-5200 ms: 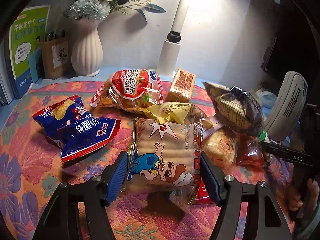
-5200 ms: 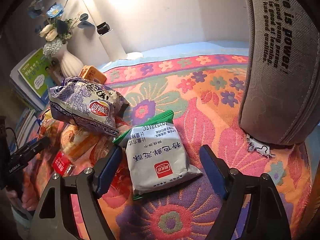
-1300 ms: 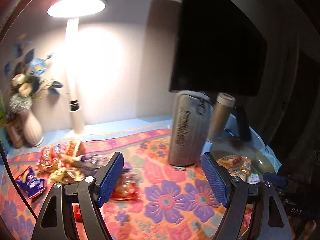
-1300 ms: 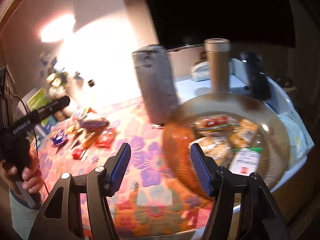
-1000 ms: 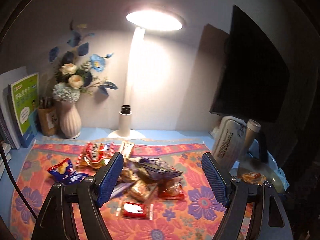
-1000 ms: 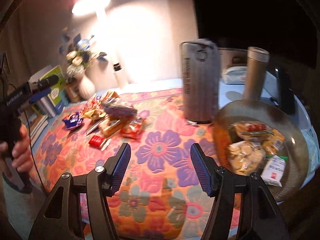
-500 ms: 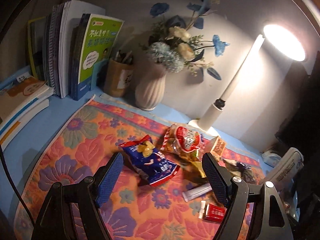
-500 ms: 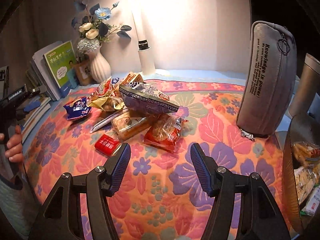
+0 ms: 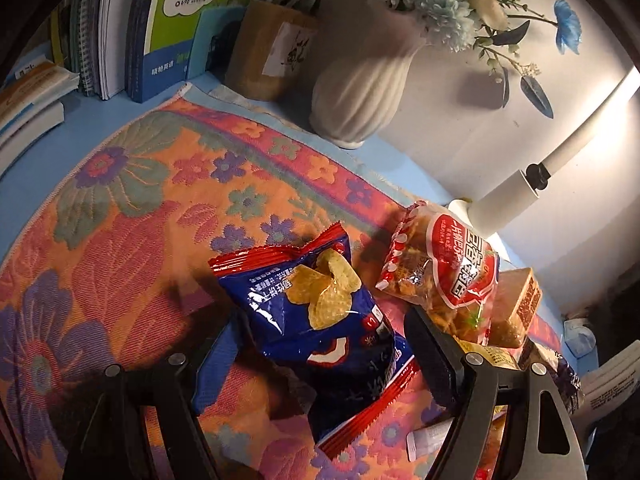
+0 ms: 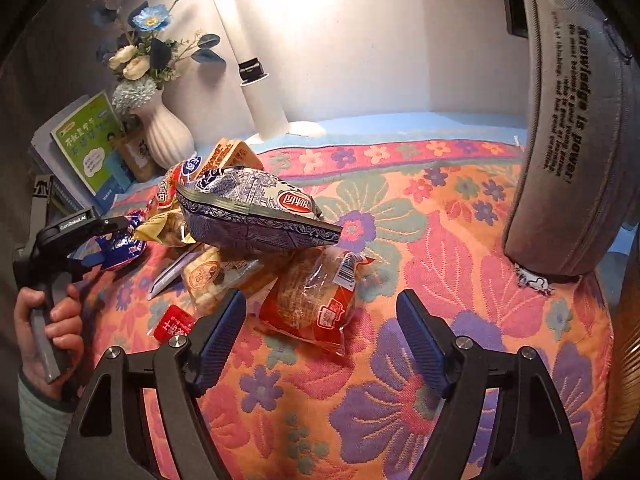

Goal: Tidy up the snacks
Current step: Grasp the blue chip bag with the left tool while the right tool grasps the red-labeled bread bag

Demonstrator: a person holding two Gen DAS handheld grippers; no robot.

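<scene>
A blue and red chip bag (image 9: 320, 320) lies on the floral cloth between the open fingers of my left gripper (image 9: 320, 356); I cannot tell if the pads touch it. Right of it lie a red snack bag (image 9: 444, 276) and a brown cake pack (image 9: 520, 308). My right gripper (image 10: 320, 336) is open around the near end of a red bread pack (image 10: 316, 304), not gripping it. Behind that sit a blue-white patterned bag (image 10: 256, 212), a pastry pack (image 10: 208, 276) and a small red sachet (image 10: 172, 324). The left gripper's body (image 10: 76, 228) shows at the left.
A white vase (image 9: 360, 80) with flowers, a brown pen cup (image 9: 268, 48) and books (image 9: 132, 28) stand behind the cloth. A white lamp post (image 10: 260, 92) rises at the back. A grey pencil case (image 10: 572, 120) stands upright at the right.
My left gripper has dropped down to the chip bag, which now lies between its fingers. My right gripper has moved in low over the red bread pack.
</scene>
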